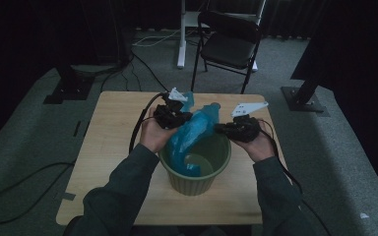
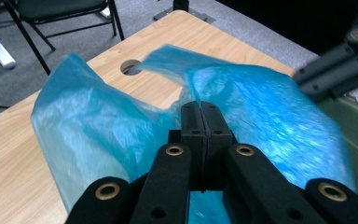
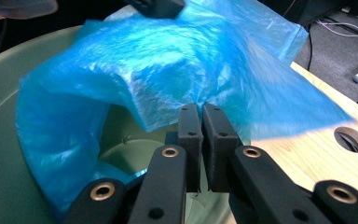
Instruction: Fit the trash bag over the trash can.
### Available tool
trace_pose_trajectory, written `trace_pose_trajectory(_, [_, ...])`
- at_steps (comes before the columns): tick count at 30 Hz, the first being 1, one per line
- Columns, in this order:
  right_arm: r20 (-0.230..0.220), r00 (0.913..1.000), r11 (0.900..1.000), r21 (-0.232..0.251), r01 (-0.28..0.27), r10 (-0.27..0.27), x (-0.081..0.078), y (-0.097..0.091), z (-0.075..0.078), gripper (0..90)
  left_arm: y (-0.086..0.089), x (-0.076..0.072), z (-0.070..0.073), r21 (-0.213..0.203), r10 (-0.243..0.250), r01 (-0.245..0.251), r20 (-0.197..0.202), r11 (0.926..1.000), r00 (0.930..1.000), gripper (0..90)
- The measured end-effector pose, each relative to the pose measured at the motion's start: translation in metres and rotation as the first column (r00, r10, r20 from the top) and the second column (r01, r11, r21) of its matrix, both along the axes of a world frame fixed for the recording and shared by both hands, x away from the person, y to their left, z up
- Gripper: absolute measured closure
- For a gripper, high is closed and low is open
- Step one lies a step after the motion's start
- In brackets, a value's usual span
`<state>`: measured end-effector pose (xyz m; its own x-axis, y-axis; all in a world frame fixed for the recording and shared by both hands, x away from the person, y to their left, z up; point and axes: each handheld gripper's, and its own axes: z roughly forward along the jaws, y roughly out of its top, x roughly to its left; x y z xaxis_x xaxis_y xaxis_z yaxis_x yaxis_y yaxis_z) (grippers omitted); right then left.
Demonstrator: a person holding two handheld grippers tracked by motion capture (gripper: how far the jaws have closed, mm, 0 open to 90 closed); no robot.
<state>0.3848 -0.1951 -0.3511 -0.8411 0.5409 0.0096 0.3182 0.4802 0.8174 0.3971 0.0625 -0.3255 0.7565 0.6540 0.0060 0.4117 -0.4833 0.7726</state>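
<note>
Roughly, by part:
Setting: I look down on a pale wooden table in a dim room, with a black folding chair on the grey carpet beyond it
Bin: a green ribbed plastic bin stands upright near the front middle of the table, between my two forearms
Bag: a thin blue plastic bag is draped half in and half out of the bin; its lower part hangs down the inside wall, its upper part rises above the far rim toward the back of the table
Left gripper: the left gripper sits at the bag's upper left edge; in the left gripper view its jaws are pressed flat together with blue film bunched around and behind them, so I judge it clenched on a fold of the bag
Right gripper: the right gripper sits at the bag's right edge over the bin's rim; in the right gripper view its jaws stand nearly together on the bag's edge, so I judge it also pinching the bag, though the film between the pads is hard to make out
Step in hand: I judge that I am lining the bin, with both claws on the bag's mouth and the mouth not yet spread
Progress: early to middle; no part of the bag is folded over the rim yet
Next move: draw the two gripped edges apart to open the mouth, then lower them outside the rim on opposite sides
Risk: the film is thin and slippery, so it may slide out of a pinch or tear, and a hard pull could tip the light bin
</note>
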Motion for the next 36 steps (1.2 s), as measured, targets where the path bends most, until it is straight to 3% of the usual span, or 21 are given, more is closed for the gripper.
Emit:
trace_pose_trajectory(5, [-0.001,1.0,1.0,-0.001,0.002,-0.002,-0.004,-0.007,0.003,85.6,0.007,-0.019,-0.005,-0.004,-0.021,0.021,0.014,0.9998,0.9997,89.5])
trace_pose_trajectory(11, [0.021,0.999,0.9985,0.04,0.038,-0.038,-0.004,-0.008,0.013,70.6,0.012,-0.033,-0.013,-0.003,-0.024,0.024,0.027,0.9997,0.9993,89.5])
trace_pose_trajectory(16, [0.025,0.9979,0.9972,0.046,0.058,-0.059,-0.001,-0.003,0.016,61.9,0.013,-0.043,-0.016,0.022,-0.029,0.028,0.052,0.9994,0.9982,89.4])
trace_pose_trajectory(25, [-0.031,0.9874,0.9851,0.07,0.157,-0.156,0.011,-0.007,0.012,53.8,0.011,-0.056,-0.02,0.016,-0.051,0.05,0.065,0.9986,0.9965,89.3])
trace_pose_trajectory(31, [-0.05,0.9812,0.9797,0.065,0.19,-0.187,0.018,-0.004,0.01,52.2,0.01,-0.058,-0.023,0.013,-0.064,0.063,0.052,0.9979,0.9966,88.9])
trace_pose_trajectory(36, [-0.096,0.9724,0.9734,0.066,0.219,-0.213,0.028,-0.001,0.005,48.7,0.008,-0.06,-0.025,0.018,-0.072,0.072,0.05,0.9973,0.9961,88.5])
